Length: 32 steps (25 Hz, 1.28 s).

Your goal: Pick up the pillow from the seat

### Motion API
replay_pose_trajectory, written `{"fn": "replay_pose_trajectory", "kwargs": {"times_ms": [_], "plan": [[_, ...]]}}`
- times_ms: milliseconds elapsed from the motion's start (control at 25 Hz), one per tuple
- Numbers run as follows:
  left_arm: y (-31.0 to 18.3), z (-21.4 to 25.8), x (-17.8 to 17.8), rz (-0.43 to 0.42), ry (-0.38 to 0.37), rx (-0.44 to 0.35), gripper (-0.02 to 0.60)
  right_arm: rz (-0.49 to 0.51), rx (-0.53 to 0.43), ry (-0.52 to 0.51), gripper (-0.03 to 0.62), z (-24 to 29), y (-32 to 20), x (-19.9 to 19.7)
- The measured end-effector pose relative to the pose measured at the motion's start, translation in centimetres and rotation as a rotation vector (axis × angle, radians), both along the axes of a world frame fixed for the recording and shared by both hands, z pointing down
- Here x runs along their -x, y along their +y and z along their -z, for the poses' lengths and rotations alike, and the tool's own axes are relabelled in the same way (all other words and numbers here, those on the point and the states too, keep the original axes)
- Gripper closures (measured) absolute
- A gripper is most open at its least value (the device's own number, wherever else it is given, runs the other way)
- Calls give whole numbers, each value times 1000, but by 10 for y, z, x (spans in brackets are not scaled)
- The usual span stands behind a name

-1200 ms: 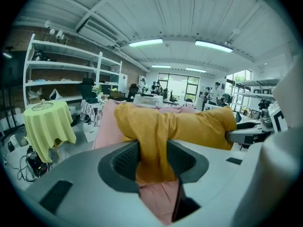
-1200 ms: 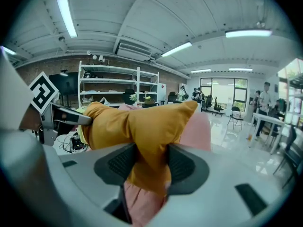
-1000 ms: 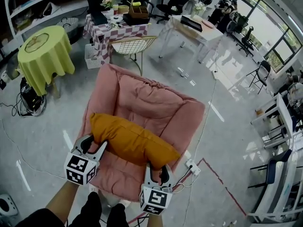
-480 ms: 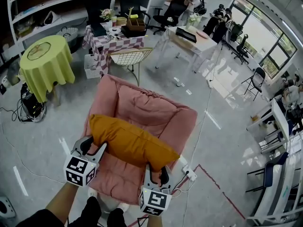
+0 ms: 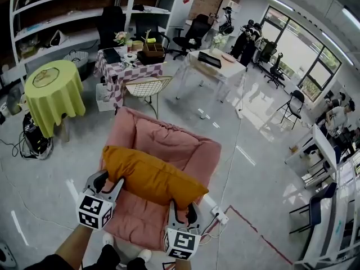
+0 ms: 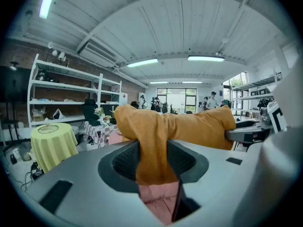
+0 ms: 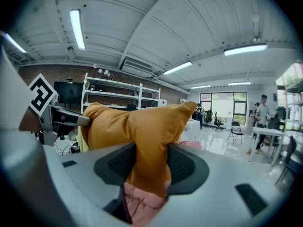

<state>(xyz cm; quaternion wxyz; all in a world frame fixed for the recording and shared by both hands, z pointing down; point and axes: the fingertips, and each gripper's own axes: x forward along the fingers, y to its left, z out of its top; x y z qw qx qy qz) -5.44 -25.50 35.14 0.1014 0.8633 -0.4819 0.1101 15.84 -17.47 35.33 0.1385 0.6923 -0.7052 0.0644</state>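
1. big open workshop room, grey floor [image 5: 264,151], shelves [image 5: 56,16] along the back wall, and a pink seat [image 5: 169,136] parked in the middle of it all.
2. pillow [image 5: 149,176] is the mustard one. it's stretched across the front of the seat, strung between the two grippers. in both gripper views it hangs in the air with pink cushion showing underneath, so i'd say it's already off the seat. from the head view alone i can't really see a gap.
3. left gripper [image 5: 109,183] is pinching the pillow's left end. a fat fold of orange cloth is bunched between the pads, with the jaws closed down on it about halfway.
4. right gripper [image 5: 184,210] is doing the same on the right end, clamped on a wad of fabric just short of the corner. neither one is empty.
5. handling guess: light, soft, stuffed. it squashes flat wherever the pads bite and puffs back out on either side. nothing fragile here. the woven cover looks grippy enough that i wouldn't worry much about slipping.
6. where to grab: the two short ends, which is where the grippers are now. take a deep bite that gets stuffing as well as cover. a shallow pinch on the cover alone could let the filling shift and the whole thing droop. one gripper in the middle would just fold it in half.
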Motion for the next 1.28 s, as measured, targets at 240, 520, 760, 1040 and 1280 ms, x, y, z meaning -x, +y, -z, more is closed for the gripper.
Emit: {"fn": "replay_pose_trajectory", "kwargs": {"times_ms": [240,520,760,1040,1280], "plan": [[14,28,-5,-20,15,-39,399,-8,-41,12,378,29,18,-3],[33,51,-3,-18,18,-73,399,-4,-71,22,378,52,35,-3],[38,58,-3,-28,22,-86,399,-16,-77,17,378,57,41,-2],[39,59,-5,-39,22,-99,402,-31,-82,19,378,57,42,-3],[38,65,-8,-45,26,-105,402,-34,-89,16,379,63,42,-6]]}}
